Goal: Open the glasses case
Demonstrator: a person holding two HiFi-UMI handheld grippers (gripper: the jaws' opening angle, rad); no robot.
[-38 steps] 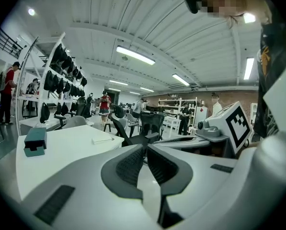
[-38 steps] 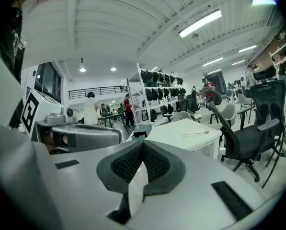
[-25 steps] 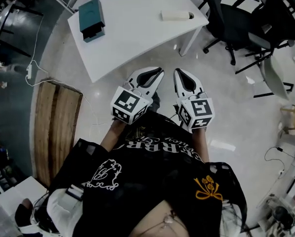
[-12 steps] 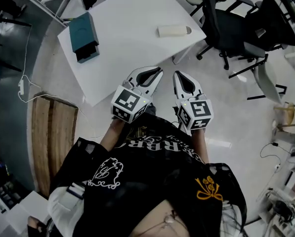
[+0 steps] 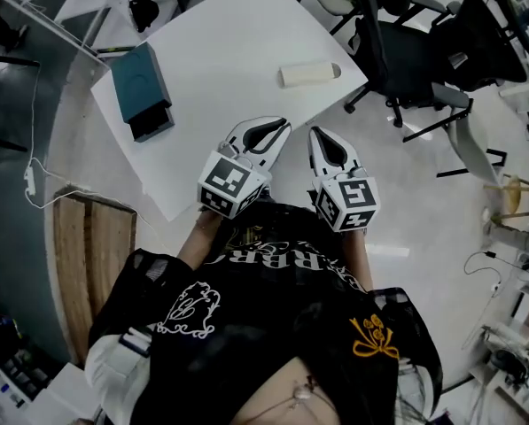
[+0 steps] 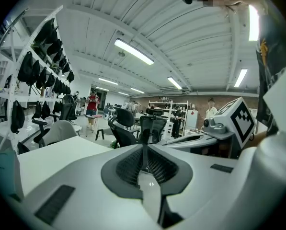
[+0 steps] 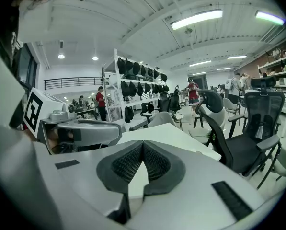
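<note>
A cream oblong glasses case (image 5: 308,73) lies shut near the far right corner of the white table (image 5: 229,51). A teal box (image 5: 142,91) on a dark base sits at the table's left; its edge shows in the left gripper view (image 6: 1,176). My left gripper (image 5: 282,127) is shut and empty, hanging over the table's near edge, well short of the case. My right gripper (image 5: 320,134) is beside it, shut and empty, over the floor just off that edge. In the gripper views the left gripper (image 6: 144,147) and the right gripper (image 7: 143,145) show dark ribbed pads pressed together.
Black office chairs (image 5: 406,56) crowd the table's right side. A wooden bench (image 5: 91,255) lies on the floor to the left, with a cable (image 5: 34,162) beside it. Racks of hanging bags (image 7: 133,87) and people stand far off.
The table and its objects have slid nearer and lower in the head view as the person walked toward it. Both grippers now reach its near edge, still shut.
</note>
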